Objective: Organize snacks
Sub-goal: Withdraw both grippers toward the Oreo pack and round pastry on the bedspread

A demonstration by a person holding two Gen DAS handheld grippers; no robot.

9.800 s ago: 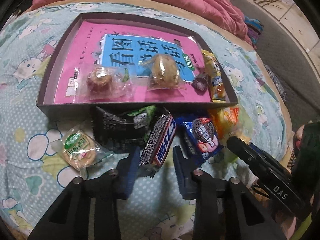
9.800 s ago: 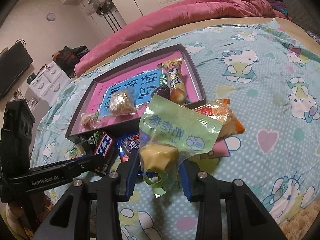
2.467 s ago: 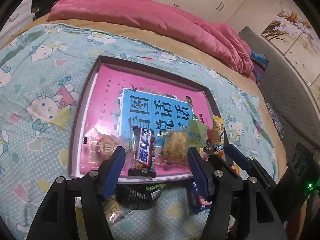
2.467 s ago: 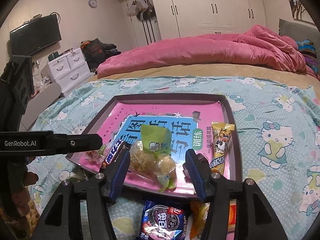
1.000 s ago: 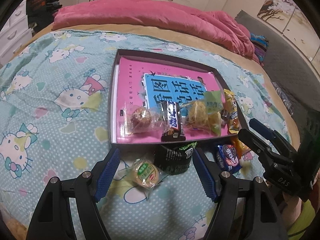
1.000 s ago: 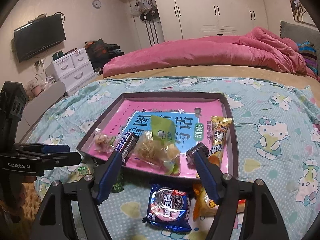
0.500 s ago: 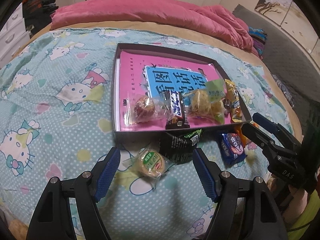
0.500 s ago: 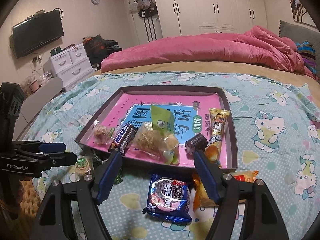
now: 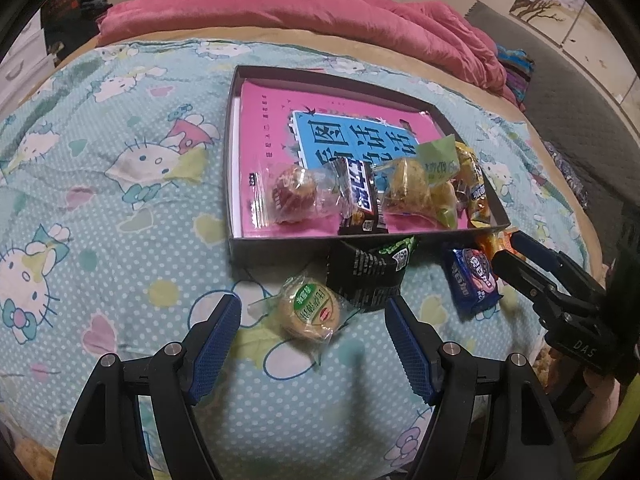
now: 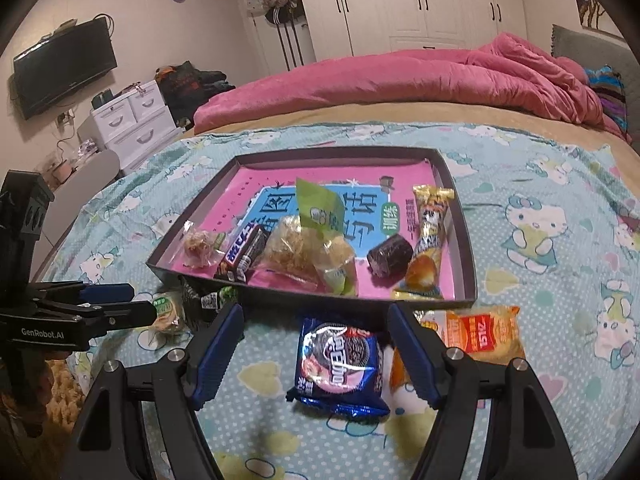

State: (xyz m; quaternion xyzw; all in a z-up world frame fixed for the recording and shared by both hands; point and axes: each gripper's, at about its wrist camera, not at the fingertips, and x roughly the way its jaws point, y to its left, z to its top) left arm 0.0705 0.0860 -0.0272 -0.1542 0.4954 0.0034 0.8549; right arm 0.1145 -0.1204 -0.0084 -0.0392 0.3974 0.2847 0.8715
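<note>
A dark shallow box lined with a pink book lies on the bed. In it are a wrapped cake, a Snickers bar, a green-topped pastry bag, a dark roll and a yellow bar. My left gripper hangs open above a round green-label cookie, beside a black packet. My right gripper is open over a blue Oreo pack. An orange snack bag lies to its right.
The bed has a light blue cartoon-cat sheet and a pink duvet bunched at the far side. White drawers, a wall TV and wardrobes stand beyond the bed.
Both grippers drew back from the box after leaving the Snickers bar and the pastry bag in it. Over the last second they eased slightly closer to the loose snacks in front.
</note>
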